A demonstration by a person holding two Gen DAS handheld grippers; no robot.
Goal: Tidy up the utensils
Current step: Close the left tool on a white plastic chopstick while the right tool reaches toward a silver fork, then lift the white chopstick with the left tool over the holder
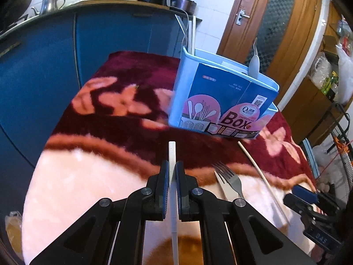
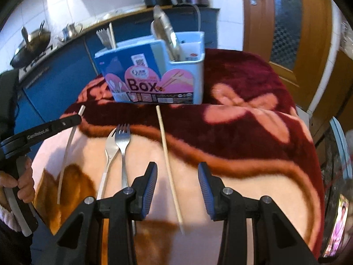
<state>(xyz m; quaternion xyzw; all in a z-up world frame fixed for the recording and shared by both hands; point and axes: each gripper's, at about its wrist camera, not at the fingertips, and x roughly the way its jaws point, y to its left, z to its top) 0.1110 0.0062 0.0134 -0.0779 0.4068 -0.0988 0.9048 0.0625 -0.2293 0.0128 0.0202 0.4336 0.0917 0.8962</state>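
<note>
- The left gripper (image 1: 172,172) is clenched on a white chopstick (image 1: 172,152), which runs straight out between the blue pads (image 1: 166,176) and pokes forward toward the utensil box (image 1: 220,92). From the right wrist view the same chopstick (image 2: 66,150) slants down past that gripper (image 2: 76,119), lifted at its far end above the blanket (image 2: 253,132).
- The right gripper (image 2: 177,183) hangs with its jaws spread wide, nothing between them, above the pale part of the blanket.
- A second chopstick, wooden (image 2: 168,163), lies flat on the blanket just under the right gripper's gap, its far tip near the foot of the box.
- A fork (image 2: 124,141) and a pale plastic utensil (image 2: 109,152) lie side by side, touching, between the two chopsticks; in the left wrist view the fork (image 1: 229,176) sits just right of the left gripper.
- The light-blue box stands upright on the dark red, flowered part of the blanket, wrapped in a paper sleeve printed "Box".
- Already standing in it: a spoon (image 2: 164,28) in the small compartment nearest the right, and a fork with a chopstick (image 2: 108,36) at the far back corner.
- Behind the table are blue cabinets (image 1: 66,55), a metal kettle (image 1: 51,3) on the counter and a wooden door (image 1: 271,22).
</note>
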